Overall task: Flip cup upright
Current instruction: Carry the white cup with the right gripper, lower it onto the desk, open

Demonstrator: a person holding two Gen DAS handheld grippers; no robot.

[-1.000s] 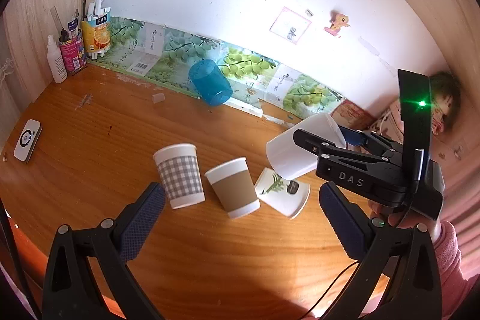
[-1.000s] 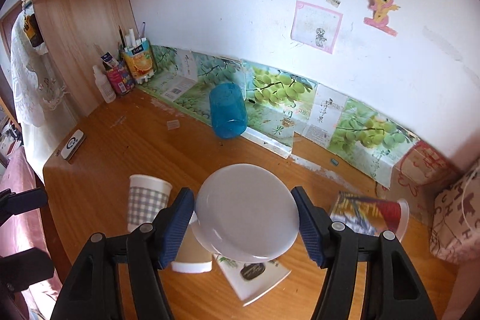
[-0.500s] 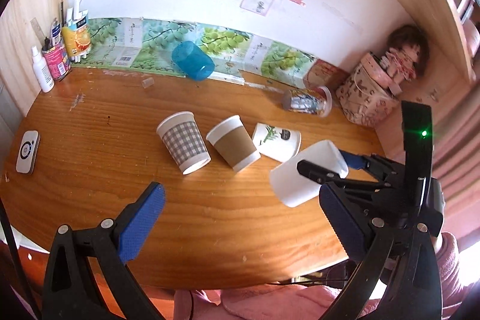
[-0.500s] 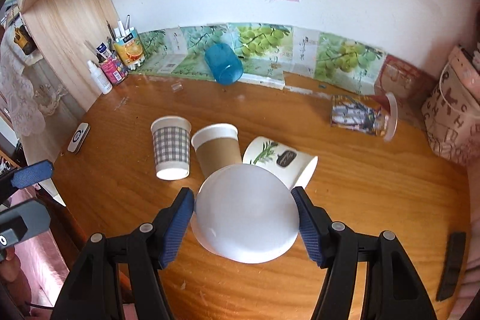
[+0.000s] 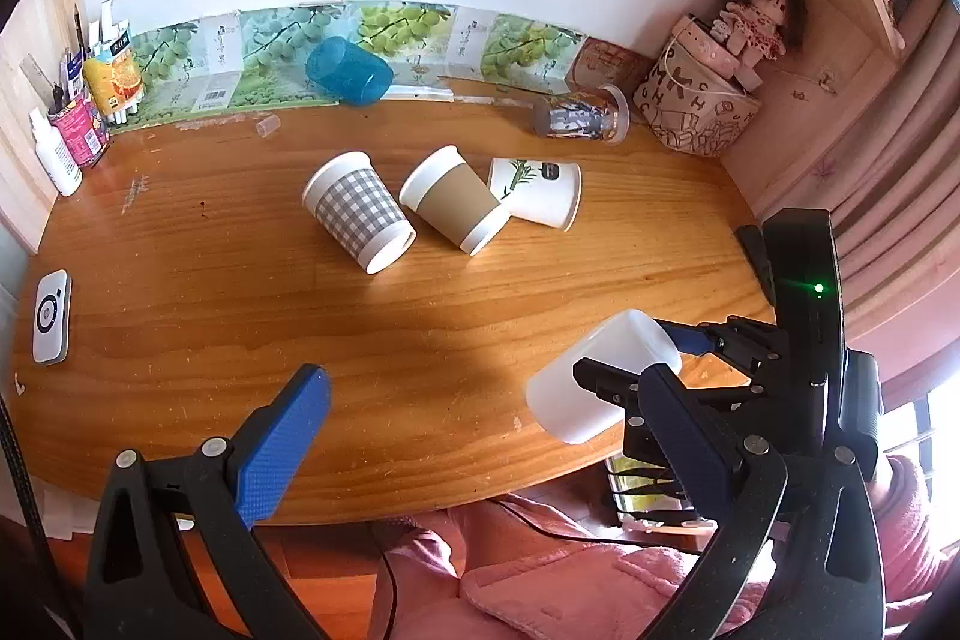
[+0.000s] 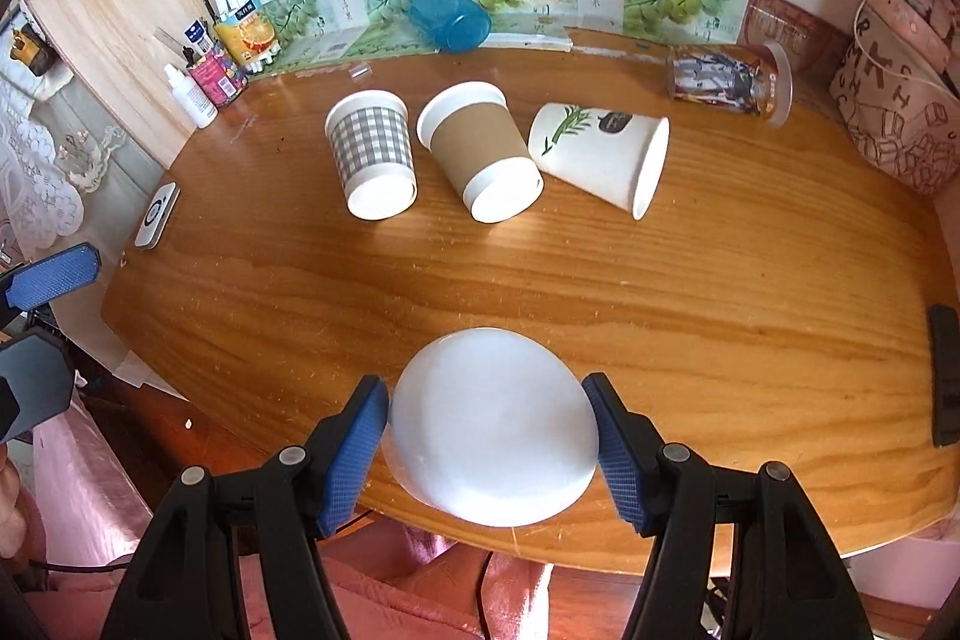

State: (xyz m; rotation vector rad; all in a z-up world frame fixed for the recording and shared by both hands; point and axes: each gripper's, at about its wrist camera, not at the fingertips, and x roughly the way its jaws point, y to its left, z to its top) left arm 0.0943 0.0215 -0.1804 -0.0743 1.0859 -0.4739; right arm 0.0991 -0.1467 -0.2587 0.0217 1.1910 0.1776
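Mid-flip: white cup (image 6: 493, 427) clamped between the blue pads of the right tongs (image 6: 489, 436), held in the air over the near edge of the counter (image 6: 750, 292), closed base toward the right wrist camera, tilted on its side in the left wrist view (mouth not visible from either). Left tongs (image 5: 474, 436) spread wide and empty, well apart from the cup. Next, probably: roll the wrist until the mouth faces up, lower the base flat onto bare wood clear of the checked cup (image 6: 375, 154) and brown cup (image 6: 480, 151), then release.
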